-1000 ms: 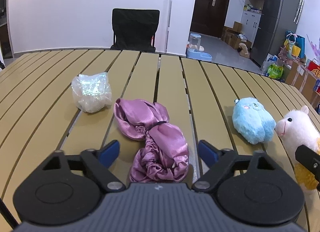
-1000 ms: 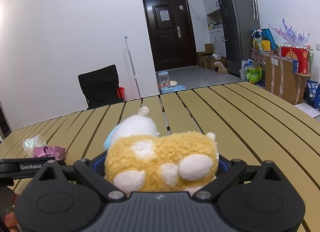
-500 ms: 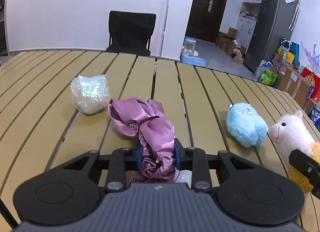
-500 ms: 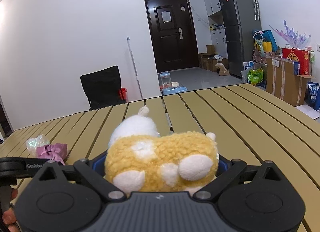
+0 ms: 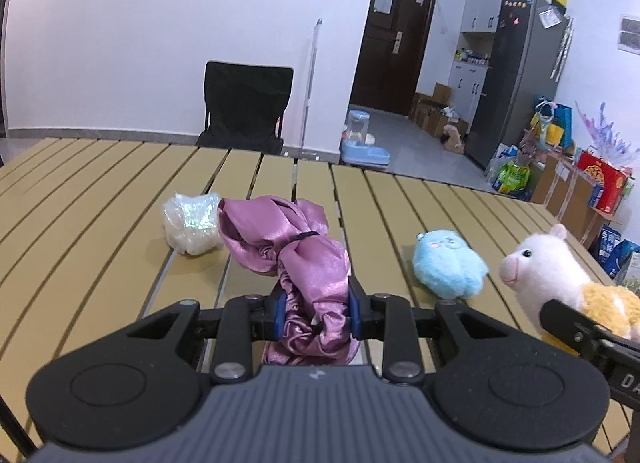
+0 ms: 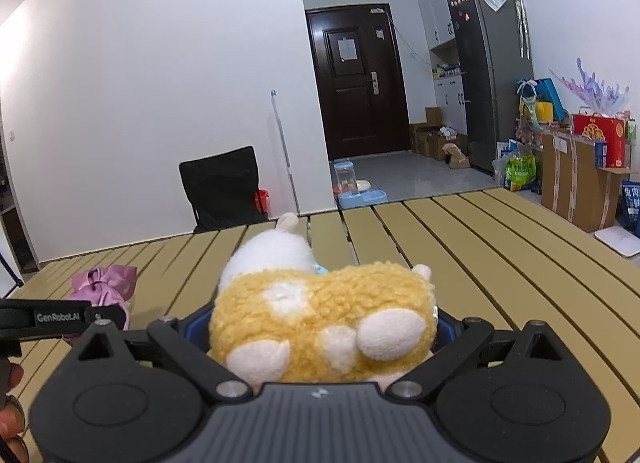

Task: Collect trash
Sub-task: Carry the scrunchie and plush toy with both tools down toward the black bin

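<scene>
Nearest, the left gripper (image 5: 316, 313) is pinching the purple satin cloth (image 5: 298, 259) at its gathered, ruffled near end, pads pressing in from both sides; the rest is trailing away over the slatted table (image 5: 100, 199). The cloth is looking light, limp and slippery, so the bunched elastic part is probably the surest hold. To the right, the right gripper (image 6: 316, 337) is clamping the yellow-and-white plush alpaca (image 6: 320, 319) around its soft body, which is squashing easily. Beyond, a blue plush (image 5: 448, 263) is lying between them, and a crinkly clear plastic wad (image 5: 191, 223) is touching the cloth's far left end. Further off, a black chair (image 5: 246, 103), dark door (image 6: 356, 83) and fridge (image 6: 492, 71) are standing.
</scene>
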A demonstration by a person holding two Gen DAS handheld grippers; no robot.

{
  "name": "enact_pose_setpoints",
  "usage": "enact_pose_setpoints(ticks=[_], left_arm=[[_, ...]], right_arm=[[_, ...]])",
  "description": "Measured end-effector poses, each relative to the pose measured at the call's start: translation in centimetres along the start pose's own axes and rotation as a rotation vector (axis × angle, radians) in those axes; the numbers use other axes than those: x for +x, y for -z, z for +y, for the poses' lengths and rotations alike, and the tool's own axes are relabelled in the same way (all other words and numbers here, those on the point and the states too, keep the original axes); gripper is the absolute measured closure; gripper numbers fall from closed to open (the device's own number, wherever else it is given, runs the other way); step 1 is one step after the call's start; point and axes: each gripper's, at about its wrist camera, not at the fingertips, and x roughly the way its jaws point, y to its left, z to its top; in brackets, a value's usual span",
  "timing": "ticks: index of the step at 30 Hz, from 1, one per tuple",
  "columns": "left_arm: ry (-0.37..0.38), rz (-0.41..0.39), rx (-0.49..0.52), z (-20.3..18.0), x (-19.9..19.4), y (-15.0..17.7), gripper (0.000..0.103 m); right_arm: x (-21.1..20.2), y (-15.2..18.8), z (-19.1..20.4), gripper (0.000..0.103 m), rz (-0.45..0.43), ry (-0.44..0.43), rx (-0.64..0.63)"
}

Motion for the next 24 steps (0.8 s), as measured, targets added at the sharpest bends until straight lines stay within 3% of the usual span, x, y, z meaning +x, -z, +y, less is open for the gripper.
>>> enact_pose_setpoints(ticks=[10,24], left_arm=[[0.028,-0.024,0.02,-0.2,-4.7,0.5,0.074],[0.031,-0.027,0.037,1.3,-11.6,2.3,0.074]], right_arm=[[-4.3,0.7,1.0,0.005,-0.032,-0.017,-0.014],[-10.8,3.9,2.8,0.005,-0.005,-0.028,-0.008]])
